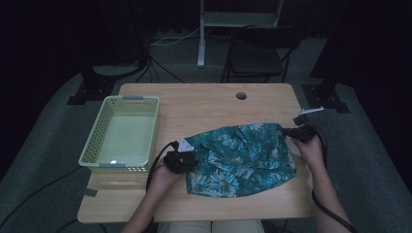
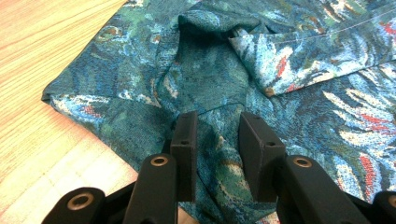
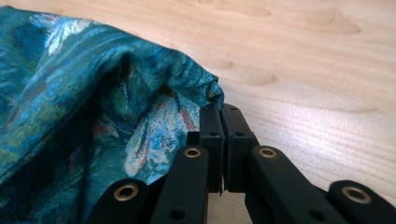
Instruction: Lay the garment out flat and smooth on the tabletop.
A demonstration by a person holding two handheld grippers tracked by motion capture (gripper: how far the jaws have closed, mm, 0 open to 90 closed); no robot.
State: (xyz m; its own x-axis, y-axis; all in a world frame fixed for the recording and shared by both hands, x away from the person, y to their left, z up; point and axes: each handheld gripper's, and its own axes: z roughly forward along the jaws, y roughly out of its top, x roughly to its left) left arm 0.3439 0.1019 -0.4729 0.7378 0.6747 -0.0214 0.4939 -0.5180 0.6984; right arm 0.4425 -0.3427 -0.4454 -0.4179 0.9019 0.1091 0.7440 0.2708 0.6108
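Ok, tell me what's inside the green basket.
The green basket looks empty in the high view: only its pale floor shows. Its near wall hides a strip of the floor along that side, so something flat there cannot be ruled out.

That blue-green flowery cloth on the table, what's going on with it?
A person at a wooden table is handling the patterned cloth with a hand-held gripper in each hand. The right hand-held gripper is shut on the cloth's far right corner. The left hand-held gripper sits low over the cloth's left part, jaws a little apart with fabric between them. A pale green basket stands to the left with nothing visible in it.
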